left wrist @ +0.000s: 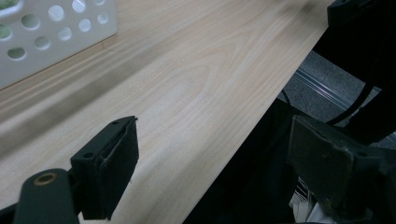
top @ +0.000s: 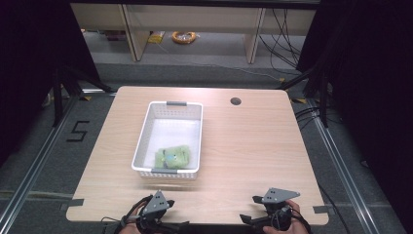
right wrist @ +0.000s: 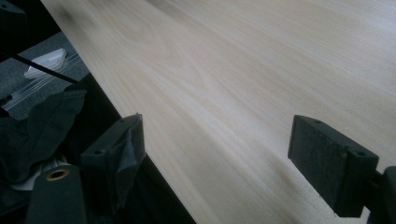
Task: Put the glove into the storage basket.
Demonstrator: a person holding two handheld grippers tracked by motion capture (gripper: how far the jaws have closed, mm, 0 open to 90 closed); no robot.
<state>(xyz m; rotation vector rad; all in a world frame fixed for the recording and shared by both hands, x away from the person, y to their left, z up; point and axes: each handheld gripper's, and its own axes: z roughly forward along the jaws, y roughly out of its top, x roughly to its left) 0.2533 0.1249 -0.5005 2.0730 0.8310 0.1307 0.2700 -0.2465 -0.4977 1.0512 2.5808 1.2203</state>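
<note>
A white perforated basket [top: 141,141] stands on the left half of the wooden table [top: 253,146]. A green soft item [top: 173,157] lies at its near end. My left gripper [top: 163,204] hovers at the table's near edge, just in front of the basket. In the left gripper view the left gripper [left wrist: 212,140] is open with nothing between its jaws, one over the wood and one past the edge; the basket [left wrist: 56,42] is at the upper left. My right gripper [top: 249,208] is at the near edge on the right. It [right wrist: 217,135] is open and holds nothing, straddling the table edge.
A round cable hole [top: 235,101] is near the table's far edge. Beyond the table stand a pale shelf frame [top: 195,19] and loose cables on the floor. Metal floor rails [top: 341,165] run along both sides.
</note>
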